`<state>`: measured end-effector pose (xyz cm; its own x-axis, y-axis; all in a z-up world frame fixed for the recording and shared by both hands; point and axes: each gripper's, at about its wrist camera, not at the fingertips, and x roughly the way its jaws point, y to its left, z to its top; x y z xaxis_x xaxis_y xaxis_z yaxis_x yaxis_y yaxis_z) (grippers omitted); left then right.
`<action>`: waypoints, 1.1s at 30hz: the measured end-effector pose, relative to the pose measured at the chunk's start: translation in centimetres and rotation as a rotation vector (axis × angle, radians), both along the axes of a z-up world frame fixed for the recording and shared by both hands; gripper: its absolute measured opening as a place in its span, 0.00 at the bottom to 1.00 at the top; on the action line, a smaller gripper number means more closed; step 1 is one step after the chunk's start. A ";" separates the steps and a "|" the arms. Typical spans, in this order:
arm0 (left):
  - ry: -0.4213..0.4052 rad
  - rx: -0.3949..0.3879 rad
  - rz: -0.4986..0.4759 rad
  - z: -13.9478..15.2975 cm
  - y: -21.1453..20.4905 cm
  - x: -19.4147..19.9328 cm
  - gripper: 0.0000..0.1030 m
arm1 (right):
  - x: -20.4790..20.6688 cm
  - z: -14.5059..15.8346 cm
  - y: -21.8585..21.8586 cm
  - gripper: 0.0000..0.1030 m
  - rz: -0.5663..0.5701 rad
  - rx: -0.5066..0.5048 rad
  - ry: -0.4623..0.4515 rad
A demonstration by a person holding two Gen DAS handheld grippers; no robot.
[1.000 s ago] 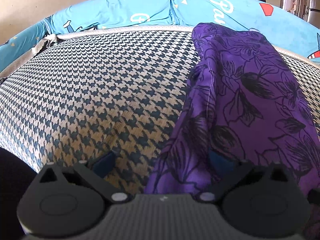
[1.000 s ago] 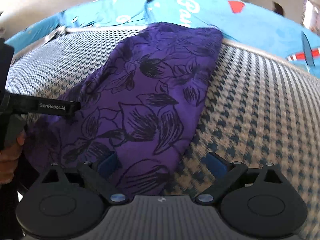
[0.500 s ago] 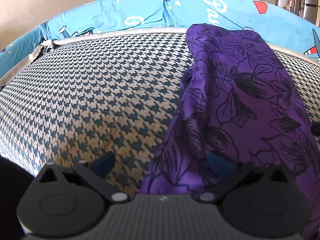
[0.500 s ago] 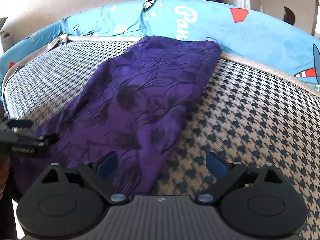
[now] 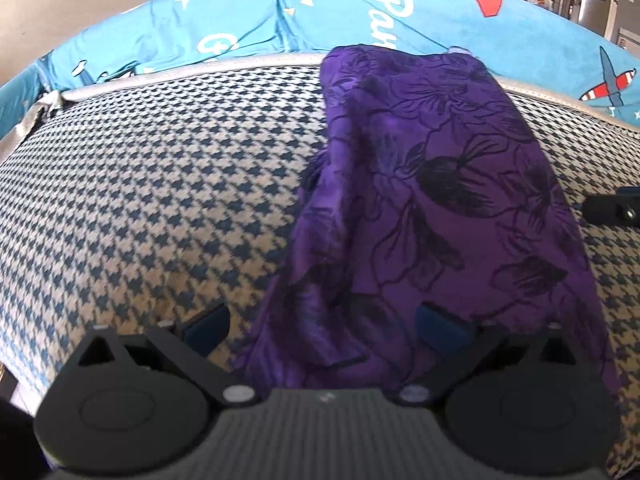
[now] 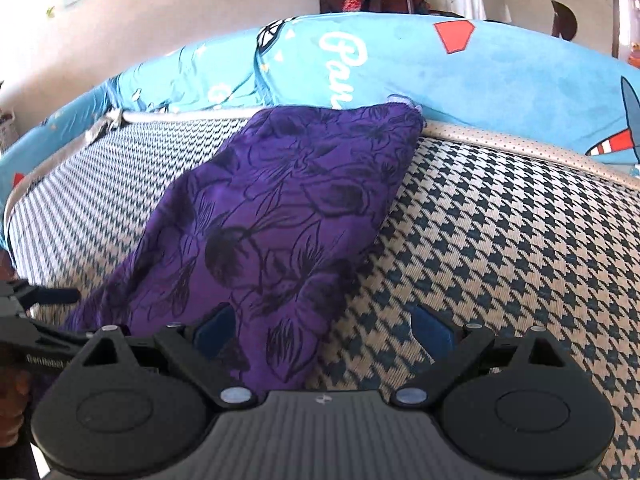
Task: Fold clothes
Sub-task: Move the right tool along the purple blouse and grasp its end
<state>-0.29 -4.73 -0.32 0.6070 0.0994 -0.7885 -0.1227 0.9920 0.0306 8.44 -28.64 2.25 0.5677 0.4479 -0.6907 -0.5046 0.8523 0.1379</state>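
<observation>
We see a purple cloth with a black flower print lying lengthwise on a checked mat in dark blue and beige. Its far end reaches the pale trim of the mat, right where a blue blanket with white lettering, stars and small planes begins. The near end of the cloth runs down toward both tools and out of sight under them.

In the left wrist view, our left gripper has its jaws spread wide, holding nothing. The left finger sits over the bare mat, and the right finger sits over the cloth, so the cloth's left edge passes between them. That edge looks bunched and rumpled, with a fold running along it. At the right border of this view a dark part of the other tool pokes in beside the cloth.

In the right wrist view, our right gripper is likewise wide open and empty. Its left finger is over the cloth and its right finger over the bare mat, with the cloth's right edge between them. We cannot tell whether either tool touches the fabric. At the left border we see the other tool and part of a hand holding it, low beside the cloth's near left corner.
</observation>
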 end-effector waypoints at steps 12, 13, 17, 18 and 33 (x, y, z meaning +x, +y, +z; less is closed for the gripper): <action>0.018 -0.004 -0.054 0.2 -1.2 3.2 1.00 | 2.9 0.1 -0.2 0.93 -0.056 0.090 0.032; 0.022 -0.006 -0.056 0.2 -1.2 3.4 1.00 | 3.2 0.1 -0.3 0.93 -0.061 0.107 0.036; 0.039 -0.018 -0.056 0.2 -0.9 4.7 1.00 | 4.8 0.0 -0.7 0.93 -0.080 0.188 0.063; 0.039 -0.020 -0.057 0.3 -0.8 5.0 1.00 | 5.2 -0.1 -0.9 0.93 -0.090 0.208 0.073; 0.045 -0.127 0.021 0.2 0.5 9.3 1.00 | 11.4 -1.6 -1.6 0.79 -0.199 0.414 0.141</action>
<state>9.05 -4.23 -0.10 0.5693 0.0090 -0.8221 -0.1447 0.9854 -0.0895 19.88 -30.22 0.67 0.5844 0.5936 -0.5532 -0.2889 0.7893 0.5417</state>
